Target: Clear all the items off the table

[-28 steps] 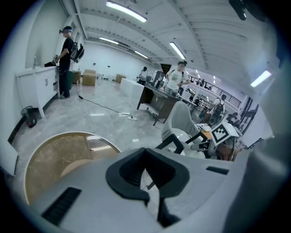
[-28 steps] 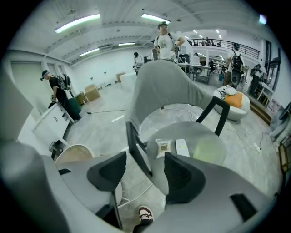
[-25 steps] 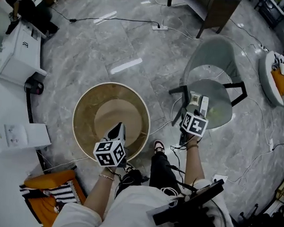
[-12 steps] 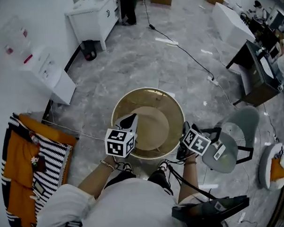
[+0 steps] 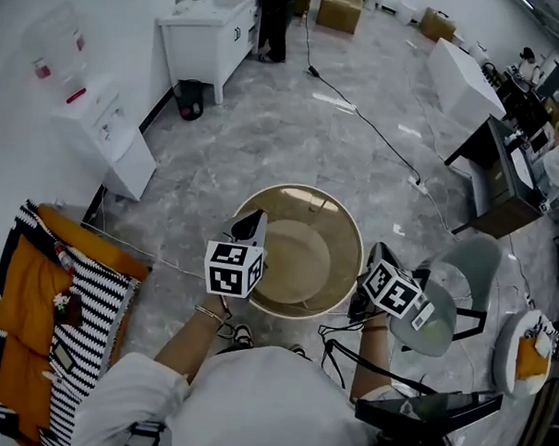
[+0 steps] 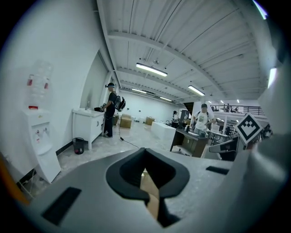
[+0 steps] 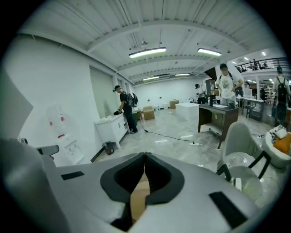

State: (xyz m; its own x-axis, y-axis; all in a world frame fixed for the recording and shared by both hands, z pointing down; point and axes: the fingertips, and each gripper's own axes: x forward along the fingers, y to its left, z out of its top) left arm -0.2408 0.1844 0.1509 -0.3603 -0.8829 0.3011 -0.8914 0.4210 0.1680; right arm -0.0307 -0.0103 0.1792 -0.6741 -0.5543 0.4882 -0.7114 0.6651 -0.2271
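L gripper jaws together, empty; R gripper just closed, empty; both near table.

The table's near rim is hidden behind the left gripper and the right gripper. The picture's left edge cuts off the striped blanket.

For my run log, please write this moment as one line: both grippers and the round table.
left gripper: shut, empty | right gripper: fingers just closed, empty | round table: bare top, both grippers at its edge
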